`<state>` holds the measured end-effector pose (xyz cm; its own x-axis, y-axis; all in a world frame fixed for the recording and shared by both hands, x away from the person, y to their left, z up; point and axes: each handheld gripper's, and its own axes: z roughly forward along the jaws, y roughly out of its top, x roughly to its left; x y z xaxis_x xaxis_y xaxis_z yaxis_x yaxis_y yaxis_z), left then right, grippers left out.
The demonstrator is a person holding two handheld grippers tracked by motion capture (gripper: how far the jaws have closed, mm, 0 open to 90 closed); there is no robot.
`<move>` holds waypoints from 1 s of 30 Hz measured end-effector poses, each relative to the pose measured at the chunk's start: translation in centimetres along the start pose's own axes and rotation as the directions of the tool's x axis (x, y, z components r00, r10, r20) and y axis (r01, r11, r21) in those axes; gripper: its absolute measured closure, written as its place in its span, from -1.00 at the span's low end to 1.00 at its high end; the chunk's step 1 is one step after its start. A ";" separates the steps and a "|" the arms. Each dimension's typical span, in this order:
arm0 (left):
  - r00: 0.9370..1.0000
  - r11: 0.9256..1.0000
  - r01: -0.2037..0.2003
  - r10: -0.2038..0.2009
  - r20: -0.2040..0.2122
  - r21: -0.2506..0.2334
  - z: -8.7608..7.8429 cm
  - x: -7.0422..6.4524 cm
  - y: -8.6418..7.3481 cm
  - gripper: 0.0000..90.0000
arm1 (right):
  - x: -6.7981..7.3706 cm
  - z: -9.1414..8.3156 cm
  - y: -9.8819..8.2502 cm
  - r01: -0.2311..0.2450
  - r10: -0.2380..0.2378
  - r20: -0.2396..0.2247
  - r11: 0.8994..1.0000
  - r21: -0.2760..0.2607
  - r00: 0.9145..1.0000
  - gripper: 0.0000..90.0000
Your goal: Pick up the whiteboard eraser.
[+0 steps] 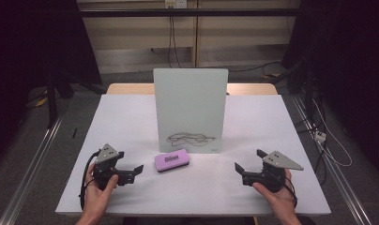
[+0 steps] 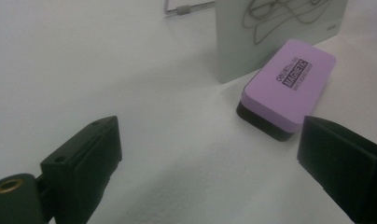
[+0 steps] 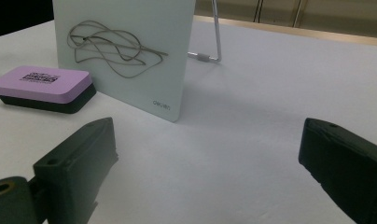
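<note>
A purple magnetic eraser [image 1: 171,160] with a black underside lies flat on the white table, just in front of an upright pale whiteboard [image 1: 190,108] that carries a dark scribble [image 1: 191,138] near its bottom edge. My left gripper [image 1: 137,169] rests at the table's near left, a short way left of the eraser, its jaws wide apart with nothing between them. The eraser [image 2: 288,86] lies ahead and right of those jaws. My right gripper [image 1: 238,168] sits at the near right, open and empty, with the board [image 3: 123,53] and eraser [image 3: 42,87] ahead to its left.
The white table [image 1: 131,117] has bare room on both sides of the board. A thin metal stand leg [image 3: 210,57] props the board from behind. Cables [image 1: 330,150] trail on the floor to the right, and a wooden edge [image 1: 126,88] shows behind the table.
</note>
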<state>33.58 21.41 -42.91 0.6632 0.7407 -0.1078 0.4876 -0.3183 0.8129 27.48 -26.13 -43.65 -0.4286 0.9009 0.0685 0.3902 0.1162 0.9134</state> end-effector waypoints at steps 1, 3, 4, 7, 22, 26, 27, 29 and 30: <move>1.000 1.000 0.000 0.000 0.000 0.000 0.0 0.0 0.0 -0.83 | 0.0 0.0 0.0 0.000 0.000 0.000 1.000 0.000 1.000 -0.91; 1.000 1.000 -0.008 0.008 0.012 0.012 0.0 -0.2 0.2 -0.83 | 0.0 0.0 0.0 0.000 0.000 -0.007 1.000 0.000 1.000 -0.91; 1.000 1.000 -0.015 0.015 0.020 0.008 0.1 -0.2 0.2 -0.83 | 0.0 -0.1 0.0 -0.001 0.001 -0.009 1.000 0.000 1.000 -0.91; 0.999 0.999 -0.037 0.036 0.040 0.003 0.0 -0.2 0.5 -0.82 | 0.1 0.0 0.1 -0.002 0.002 -0.020 1.000 -0.005 1.000 -0.90; 0.982 0.986 -0.148 0.137 0.130 0.072 1.2 -1.9 2.5 -0.83 | 0.0 0.1 0.2 -0.010 0.010 -0.046 1.000 -0.012 0.999 -0.90; 0.974 0.981 -0.175 0.159 0.159 0.088 1.5 -2.4 3.2 -0.80 | 0.1 0.1 0.2 -0.006 0.005 -0.048 1.000 -0.010 0.999 -0.87; 0.973 0.980 -0.179 0.163 0.165 0.091 1.5 -2.5 3.5 -0.80 | 0.1 0.1 0.2 -0.006 0.005 -0.048 1.000 -0.010 0.999 -0.87; 0.973 0.980 -0.180 0.165 0.159 0.083 1.7 -2.6 3.9 -0.85 | 0.1 0.1 0.2 -0.011 0.011 -0.046 1.000 -0.005 0.999 -0.89; 0.971 0.979 -0.185 0.169 0.168 0.085 1.7 -2.6 4.2 -0.85 | 0.1 0.1 0.2 -0.011 0.011 -0.046 1.000 -0.005 0.999 -0.89</move>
<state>34.89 17.17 -40.20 0.8218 0.5663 -0.0630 0.4030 -0.4995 0.7669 27.58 -26.02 -43.53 -0.4610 0.8821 0.0967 0.3908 0.1040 0.9146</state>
